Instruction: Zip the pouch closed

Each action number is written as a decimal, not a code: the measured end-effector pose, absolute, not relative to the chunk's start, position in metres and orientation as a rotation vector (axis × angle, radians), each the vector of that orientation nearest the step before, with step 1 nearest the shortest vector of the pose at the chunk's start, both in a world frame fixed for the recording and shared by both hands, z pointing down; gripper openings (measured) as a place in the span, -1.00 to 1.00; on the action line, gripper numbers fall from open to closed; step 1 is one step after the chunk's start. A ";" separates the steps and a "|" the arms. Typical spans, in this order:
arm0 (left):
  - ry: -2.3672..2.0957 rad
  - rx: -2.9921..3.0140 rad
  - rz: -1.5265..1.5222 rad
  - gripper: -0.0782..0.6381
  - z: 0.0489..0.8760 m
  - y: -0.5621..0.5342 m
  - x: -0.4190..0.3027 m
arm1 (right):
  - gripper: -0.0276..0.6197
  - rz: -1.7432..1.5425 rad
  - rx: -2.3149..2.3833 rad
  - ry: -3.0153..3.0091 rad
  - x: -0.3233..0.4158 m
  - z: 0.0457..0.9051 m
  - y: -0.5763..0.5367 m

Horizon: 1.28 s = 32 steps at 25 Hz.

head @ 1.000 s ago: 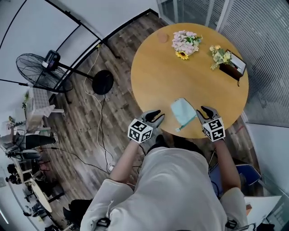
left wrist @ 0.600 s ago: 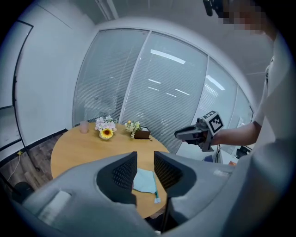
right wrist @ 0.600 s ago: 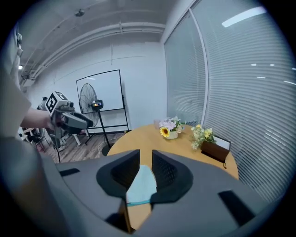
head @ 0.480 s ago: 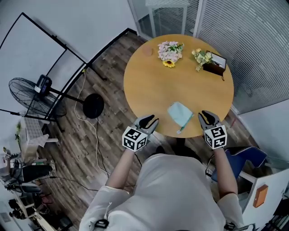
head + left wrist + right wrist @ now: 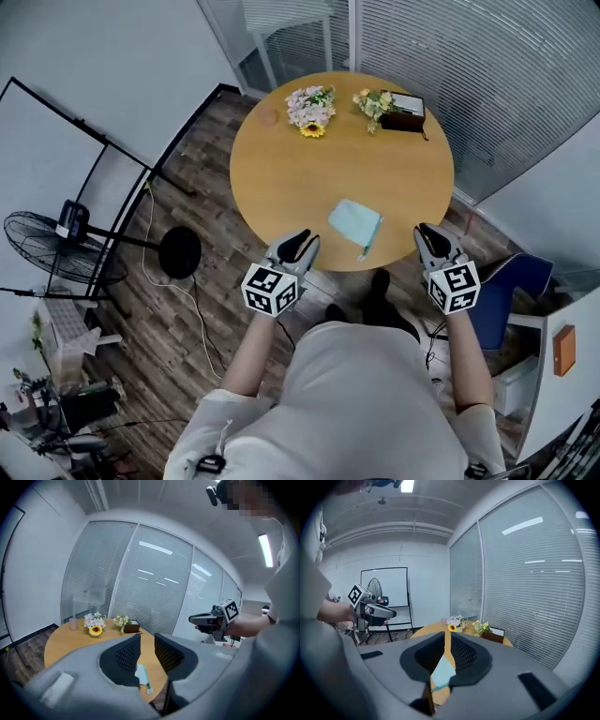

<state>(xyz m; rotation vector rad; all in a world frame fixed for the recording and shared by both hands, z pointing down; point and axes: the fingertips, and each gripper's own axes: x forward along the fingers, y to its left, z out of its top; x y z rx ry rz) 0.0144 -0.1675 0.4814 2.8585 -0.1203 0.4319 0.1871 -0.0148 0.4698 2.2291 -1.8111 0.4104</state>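
My left claw (image 5: 298, 240) has drawn back off the table (image 5: 309, 178) edge, its jaws apart and empty. The pouch (image 5: 354, 223) lies ahead, between both claws, near the rim. My right claw (image 5: 429, 234) has backed off too, its jaws just closing to a slit on nothing. Flowers (image 5: 311, 98) stand far ahead, with blinds (image 5: 487, 75) beyond.

Smooth, faintly sheened wood-look top on table (image 5: 291, 169). Soft, matt, pale teal cloth for pouch (image 5: 354, 223) by the table's near edge. Dark, grained wood planks for floor (image 5: 187, 309). Matt grey plastic on left gripper (image 5: 147, 637), with ribbed black pads (image 5: 125, 656). Thin metal wire round fan (image 5: 66, 253).
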 end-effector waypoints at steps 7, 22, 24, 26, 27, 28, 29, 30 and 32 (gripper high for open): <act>-0.083 2.906 0.389 -0.64 0.450 -0.130 0.013 | -0.89 0.340 2.275 -1.806 0.182 0.446 0.030; -0.230 2.920 0.306 -0.72 0.417 -0.089 0.016 | -0.91 0.275 2.262 -1.932 0.198 0.417 0.067; -0.224 2.920 0.307 -0.72 0.417 -0.087 0.020 | -0.91 0.278 2.266 -1.933 0.200 0.416 0.069; -0.213 2.919 0.312 -0.72 0.418 -0.086 0.024 | -0.91 0.280 2.268 -1.932 0.201 0.415 0.070; -0.208 2.920 0.316 -0.72 0.419 -0.085 0.026 | -0.91 0.279 2.269 -1.930 0.202 0.414 0.071; -0.204 2.921 0.318 -0.72 0.420 -0.085 0.028 | -0.91 0.277 2.271 -1.927 0.204 0.414 0.072; -0.199 2.922 0.320 -0.72 0.420 -0.084 0.030 | -0.91 0.275 2.273 -1.925 0.205 0.414 0.073; -0.195 2.924 0.320 -0.72 0.420 -0.084 0.032 | -0.91 0.274 2.276 -1.923 0.206 0.413 0.074; -0.190 2.926 0.320 -0.72 0.420 -0.084 0.034 | -0.91 0.272 2.282 -1.921 0.208 0.412 0.075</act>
